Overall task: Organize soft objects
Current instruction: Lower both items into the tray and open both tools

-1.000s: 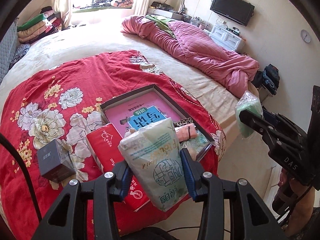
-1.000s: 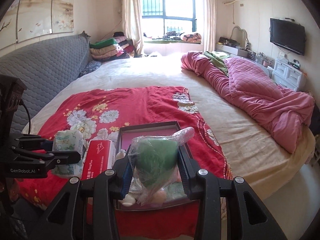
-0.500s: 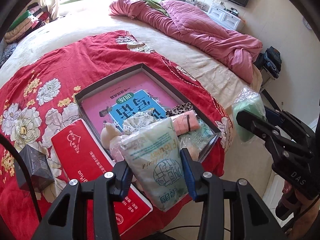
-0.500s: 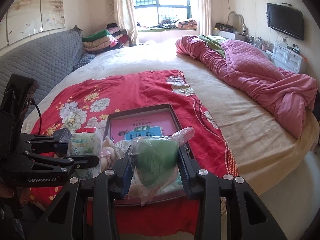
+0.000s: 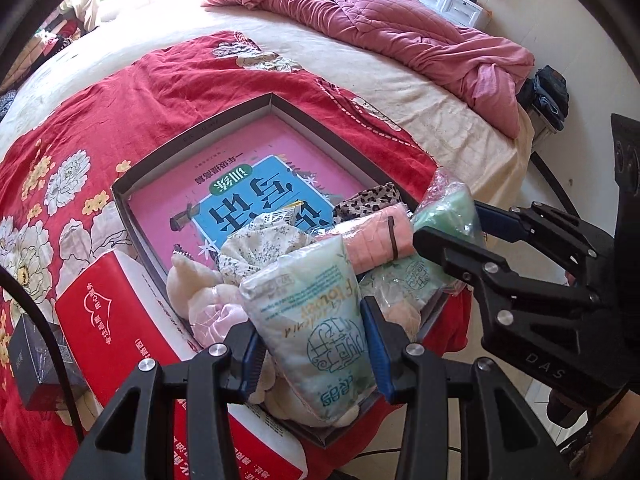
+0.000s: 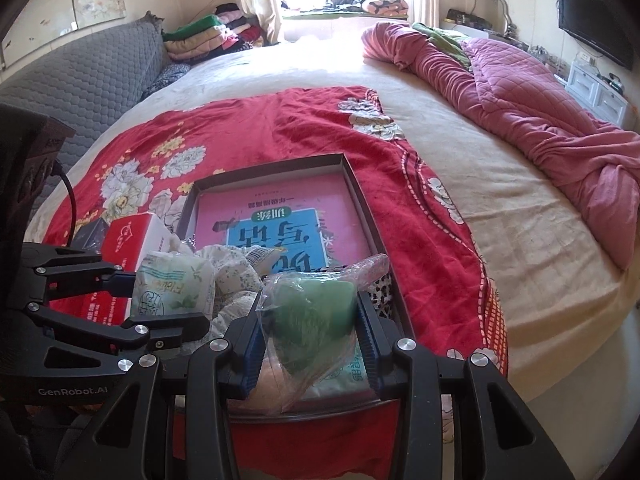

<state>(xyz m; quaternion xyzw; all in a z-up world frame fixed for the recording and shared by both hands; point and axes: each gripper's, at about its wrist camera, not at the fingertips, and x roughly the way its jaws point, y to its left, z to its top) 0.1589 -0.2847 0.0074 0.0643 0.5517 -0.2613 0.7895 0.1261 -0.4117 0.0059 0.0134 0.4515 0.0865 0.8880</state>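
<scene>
My left gripper (image 5: 312, 328) is shut on a pale green tissue pack (image 5: 316, 320), held just above the near end of a shallow dark box (image 5: 200, 132). A pink and blue book (image 5: 256, 196) lies in the box. Soft things are piled at its near end: a plush toy (image 5: 200, 292), a floral cloth (image 5: 260, 244), a pink towel roll (image 5: 376, 236) and a leopard-print cloth (image 5: 372, 200). My right gripper (image 6: 310, 320) is shut on a green cloth in a clear bag (image 6: 316, 308), over the box's near right corner. The left gripper (image 6: 170, 300) hangs beside it on the left.
The box (image 6: 272, 166) lies on a red floral blanket (image 6: 280, 120) near the bed's foot edge. A red tissue box (image 5: 112, 320) and a small black box (image 5: 36, 364) lie left of it. A crumpled pink quilt (image 6: 540, 100) covers the right of the bed.
Both grippers have come down and closer to the box, each keeping its load. They now hang just over the pile of soft things.
</scene>
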